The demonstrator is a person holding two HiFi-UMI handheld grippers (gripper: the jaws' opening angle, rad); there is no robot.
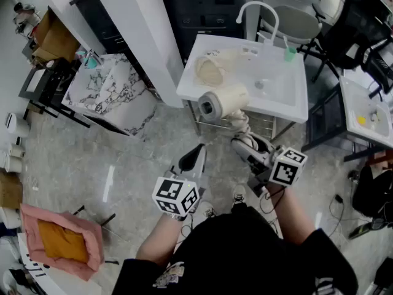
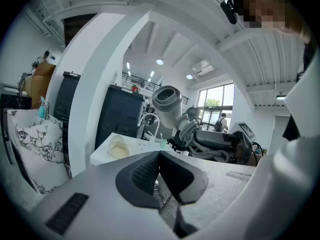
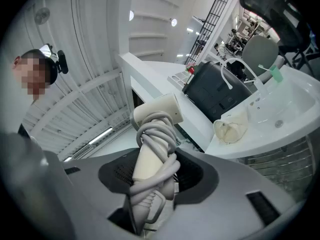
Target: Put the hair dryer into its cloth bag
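My right gripper (image 1: 245, 141) is shut on the handle of the cream hair dryer (image 1: 222, 101), whose grey cord is wound round that handle. The dryer is held in the air just in front of the white sink counter (image 1: 288, 106), barrel pointing left. In the right gripper view the handle and cord (image 3: 155, 149) fill the gap between the pads of my right gripper (image 3: 152, 176). The cream cloth bag (image 1: 210, 69) lies crumpled on the counter's left end, also seen as bag (image 2: 119, 147) and bag (image 3: 231, 126). My left gripper (image 1: 193, 158) hangs shut and empty, left of the dryer (image 2: 167, 103).
A curved faucet (image 1: 258, 11) and a green cup (image 1: 290, 54) stand at the sink. A white pillar (image 1: 147, 29) and a marble-patterned cabinet (image 1: 110, 91) are to the left. Black chairs (image 1: 356, 29) stand at the right. A pink box (image 1: 61, 241) sits at the lower left.
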